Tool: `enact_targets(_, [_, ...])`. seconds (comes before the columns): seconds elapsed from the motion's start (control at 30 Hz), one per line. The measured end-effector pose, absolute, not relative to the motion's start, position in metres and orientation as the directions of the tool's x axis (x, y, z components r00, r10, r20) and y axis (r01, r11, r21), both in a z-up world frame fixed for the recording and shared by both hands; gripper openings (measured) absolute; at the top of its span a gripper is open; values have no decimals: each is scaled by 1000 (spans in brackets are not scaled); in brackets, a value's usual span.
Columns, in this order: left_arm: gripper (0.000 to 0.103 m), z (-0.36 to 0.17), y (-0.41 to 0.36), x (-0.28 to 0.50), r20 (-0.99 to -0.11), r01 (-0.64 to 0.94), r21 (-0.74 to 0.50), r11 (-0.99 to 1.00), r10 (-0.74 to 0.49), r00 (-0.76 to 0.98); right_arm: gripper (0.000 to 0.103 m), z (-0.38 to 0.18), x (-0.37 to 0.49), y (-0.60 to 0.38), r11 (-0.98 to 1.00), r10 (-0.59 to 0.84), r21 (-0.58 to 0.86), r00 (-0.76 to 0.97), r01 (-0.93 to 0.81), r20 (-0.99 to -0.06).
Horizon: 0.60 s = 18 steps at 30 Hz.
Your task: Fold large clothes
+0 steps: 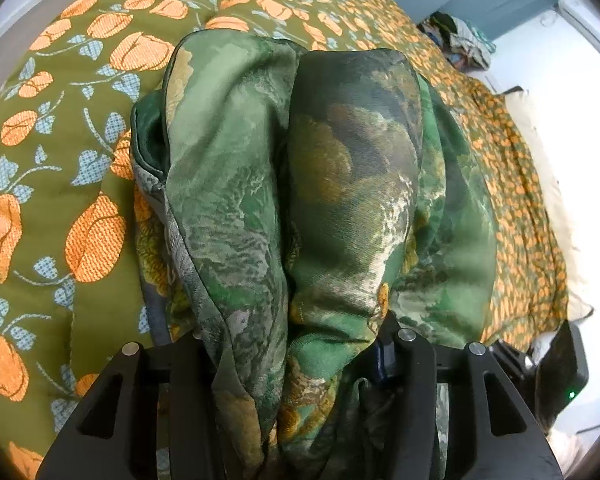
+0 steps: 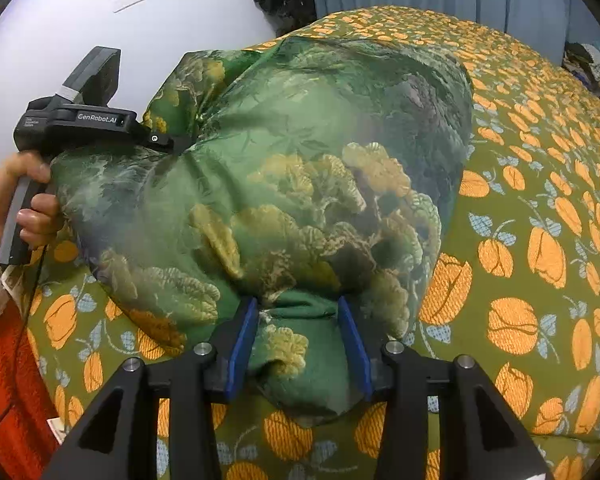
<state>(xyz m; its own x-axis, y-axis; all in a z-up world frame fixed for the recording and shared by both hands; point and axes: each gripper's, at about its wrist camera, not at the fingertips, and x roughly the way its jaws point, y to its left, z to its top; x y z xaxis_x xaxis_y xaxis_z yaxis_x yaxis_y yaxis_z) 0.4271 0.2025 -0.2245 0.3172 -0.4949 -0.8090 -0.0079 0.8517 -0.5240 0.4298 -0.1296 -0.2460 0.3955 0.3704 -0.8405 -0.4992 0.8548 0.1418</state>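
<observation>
A large green silky garment (image 2: pixel 292 184) with gold flower print is held up above the bed. My right gripper (image 2: pixel 298 320) grips a bunched edge of it between its blue pads (image 2: pixel 240 344). My left gripper (image 1: pixel 296 344) holds another bunch of the garment (image 1: pixel 292 184); the cloth drapes over its fingers and hides them. In the right wrist view the left gripper (image 2: pixel 172 144) shows at the far left, pinching the cloth's edge, with a hand on its handle.
The bed is covered by an olive bedspread (image 2: pixel 532 208) with orange tulips; it also shows in the left wrist view (image 1: pixel 60 128). A pile of clothes (image 1: pixel 460 40) lies at the far side. A red cloth (image 2: pixel 8 380) lies at lower left.
</observation>
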Motion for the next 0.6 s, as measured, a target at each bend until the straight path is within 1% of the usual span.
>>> enact_targets(0.13, [55,-217,201,427,-815,-24,-524,851,-493,304,44,-227,408,-127,883,346,97,496,-460,-797])
enact_targets(0.2, [60,-209,202,424,-809,-23,-526,850,-491,322,49,-210,390,-129,904,287,20,573,-427,-768])
enact_targets(0.23, [65,-203,201,421,-803,-19,-525,851,-488,340,55,-204,383,-131,910,263,-10,596,-414,-758])
enact_targets(0.27, [69,-198,201,418,-800,-15,-522,853,-484,354,56,-196,374,-134,915,242,-39,620,-403,-746])
enact_targets(0.3, [70,-192,200,414,-797,-10,-518,855,-478,369,56,-189,367,-137,915,233,-55,634,-400,-737])
enact_targets(0.37, [82,-176,200,405,-794,-4,-492,871,-447,411,57,-178,353,-145,912,229,-76,654,-402,-721])
enact_targets(0.4, [84,-171,202,401,-794,-2,-481,877,-434,426,60,-172,346,-151,912,226,-88,669,-401,-709])
enact_targets(0.47, [85,-159,208,394,-781,7,-481,877,-432,451,74,-165,334,-160,914,219,-105,695,-392,-685])
enact_targets(0.6, [88,-147,232,381,-734,2,-527,850,-456,503,75,-156,319,-180,918,228,-107,728,-382,-647])
